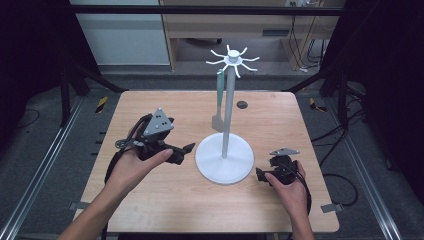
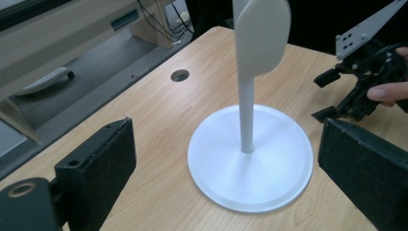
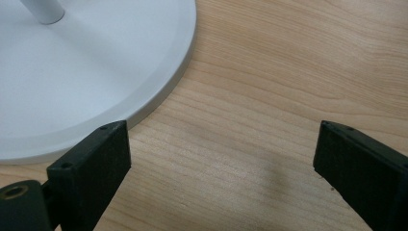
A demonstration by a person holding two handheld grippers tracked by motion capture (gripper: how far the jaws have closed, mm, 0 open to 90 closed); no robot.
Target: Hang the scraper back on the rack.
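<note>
Left gripper: held in the person's left hand above the tabletop; its jaws were spread wide with nothing between them, pointing toward the stand.
Right gripper: held in the right hand low over the tabletop; its jaws were spread wide and bare wood lay between them.
Stand: a white round base with a grey upright pole stood ahead of the left jaws, centred in the gap between them but farther off; in the right gripper view the base's rim lay just beyond the left-hand jaw, not between the two.
Hook crown: white curved arms spread from the top of the pole, seen in the high view.
Hanging utensil: a pale flat-bladed utensil hung from one arm beside the pole; in the left gripper view its blade hung above and ahead of the jaws, in front of the pole.
Tabletop hole: a small round hole lay beyond the left-hand jaw, well apart from the base.
Other gripper: the right gripper showed beyond the right-hand jaw in the left gripper view, near the base but apart from it.
</note>
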